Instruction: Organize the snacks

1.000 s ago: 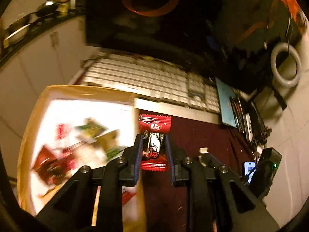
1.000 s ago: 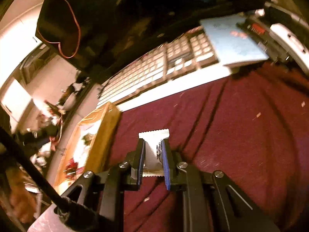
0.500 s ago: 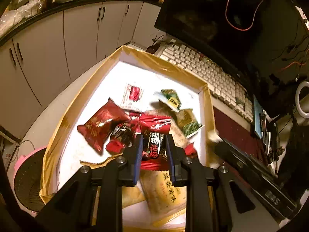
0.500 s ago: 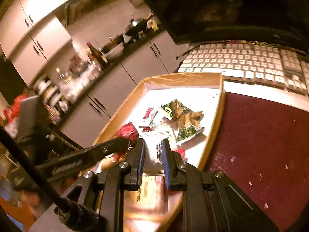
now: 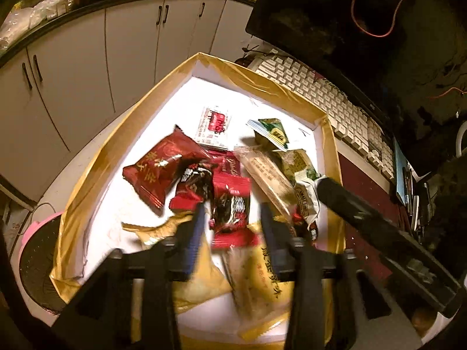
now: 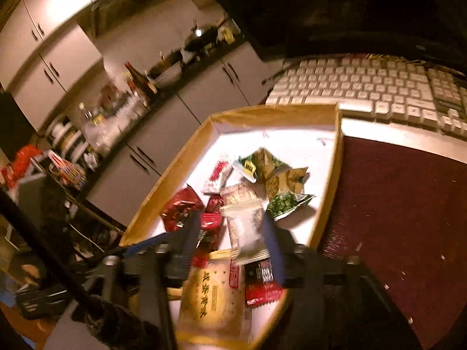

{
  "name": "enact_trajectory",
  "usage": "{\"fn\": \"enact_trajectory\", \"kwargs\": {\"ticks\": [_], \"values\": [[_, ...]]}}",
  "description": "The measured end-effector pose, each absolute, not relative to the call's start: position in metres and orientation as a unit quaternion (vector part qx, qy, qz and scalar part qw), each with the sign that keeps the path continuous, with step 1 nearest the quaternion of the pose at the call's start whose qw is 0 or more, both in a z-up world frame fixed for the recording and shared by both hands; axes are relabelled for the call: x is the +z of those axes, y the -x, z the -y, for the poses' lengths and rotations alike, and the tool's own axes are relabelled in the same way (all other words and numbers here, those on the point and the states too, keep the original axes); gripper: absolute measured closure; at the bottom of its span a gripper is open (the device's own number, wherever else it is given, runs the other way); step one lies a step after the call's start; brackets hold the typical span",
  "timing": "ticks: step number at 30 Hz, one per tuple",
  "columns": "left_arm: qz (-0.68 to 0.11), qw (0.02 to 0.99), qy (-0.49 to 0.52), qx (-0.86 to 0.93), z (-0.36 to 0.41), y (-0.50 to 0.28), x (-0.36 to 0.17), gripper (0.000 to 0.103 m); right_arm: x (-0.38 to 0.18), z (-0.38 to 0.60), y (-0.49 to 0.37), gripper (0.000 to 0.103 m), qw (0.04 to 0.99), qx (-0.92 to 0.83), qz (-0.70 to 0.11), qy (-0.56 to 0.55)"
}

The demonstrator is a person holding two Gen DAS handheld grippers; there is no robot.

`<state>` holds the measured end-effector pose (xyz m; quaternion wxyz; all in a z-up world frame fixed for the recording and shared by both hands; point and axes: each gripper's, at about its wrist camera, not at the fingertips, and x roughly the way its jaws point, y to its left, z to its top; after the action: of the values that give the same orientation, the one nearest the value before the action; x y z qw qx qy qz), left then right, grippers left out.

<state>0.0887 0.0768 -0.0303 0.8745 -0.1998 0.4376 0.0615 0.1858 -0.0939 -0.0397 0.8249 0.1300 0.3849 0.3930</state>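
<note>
A shallow box with gold-taped walls (image 5: 292, 93) holds several snack packets; it also shows in the right wrist view (image 6: 280, 113). My left gripper (image 5: 230, 218) is open over the box, with a red packet (image 5: 230, 201) loose between its fingers, blurred. My right gripper (image 6: 230, 227) is open over the box, with a pale packet (image 6: 245, 227) blurred between its fingers. The right gripper's body shows in the left wrist view (image 5: 379, 227) at the box's right side.
A white keyboard (image 6: 373, 87) lies behind the box, with a dark monitor (image 5: 335, 14) behind it. A maroon mat (image 6: 408, 210) lies right of the box. White cabinets (image 5: 87, 58) stand beyond. A pink-rimmed round object (image 5: 35, 262) sits left of the box.
Both grippers moved from the maroon mat to above the box. Both have opened, and the red packet and the pale packet are released between the fingers.
</note>
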Motion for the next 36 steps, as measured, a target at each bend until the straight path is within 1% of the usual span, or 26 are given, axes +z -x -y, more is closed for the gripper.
{"fn": "enact_trajectory", "kwargs": {"ticks": [2, 4, 6, 8, 12, 18, 21, 28, 33, 36], "values": [[-0.422, 0.884, 0.191, 0.067, -0.070, -0.083, -0.025, 0.043, -0.036, 0.115, -0.177, 0.049, 0.830, 0.393, -0.369, -0.145], [-0.406, 0.893, 0.177, 0.076, -0.061, -0.076, -0.018, 0.038, -0.034, 0.131, -0.169, 0.046, 0.830, 0.402, -0.356, -0.150], [-0.382, 0.905, 0.170, 0.074, -0.050, -0.068, -0.009, 0.028, -0.035, 0.149, -0.163, 0.044, 0.821, 0.416, -0.357, -0.158], [-0.365, 0.915, 0.156, 0.070, -0.036, -0.063, -0.003, 0.025, -0.036, 0.160, -0.159, 0.041, 0.814, 0.425, -0.357, -0.170], [-0.356, 0.921, 0.151, 0.055, -0.016, -0.060, 0.004, 0.024, -0.035, 0.179, -0.157, 0.041, 0.815, 0.419, -0.359, -0.180], [-0.369, 0.918, 0.141, 0.037, 0.000, -0.060, 0.003, 0.024, -0.041, 0.191, -0.158, 0.040, 0.825, 0.400, -0.355, -0.183], [-0.368, 0.918, 0.142, 0.038, 0.004, -0.058, 0.003, 0.024, -0.049, 0.192, -0.161, 0.040, 0.818, 0.395, -0.371, -0.192], [-0.370, 0.917, 0.145, 0.037, 0.007, -0.057, 0.002, 0.024, -0.053, 0.192, -0.158, 0.040, 0.822, 0.384, -0.374, -0.192], [-0.372, 0.916, 0.147, 0.037, 0.010, -0.057, 0.001, 0.024, -0.049, 0.205, -0.160, 0.040, 0.832, 0.374, -0.361, -0.194], [-0.371, 0.916, 0.150, 0.036, 0.013, -0.057, 0.001, 0.024, -0.054, 0.211, -0.168, 0.040, 0.829, 0.365, -0.372, -0.205]]}}
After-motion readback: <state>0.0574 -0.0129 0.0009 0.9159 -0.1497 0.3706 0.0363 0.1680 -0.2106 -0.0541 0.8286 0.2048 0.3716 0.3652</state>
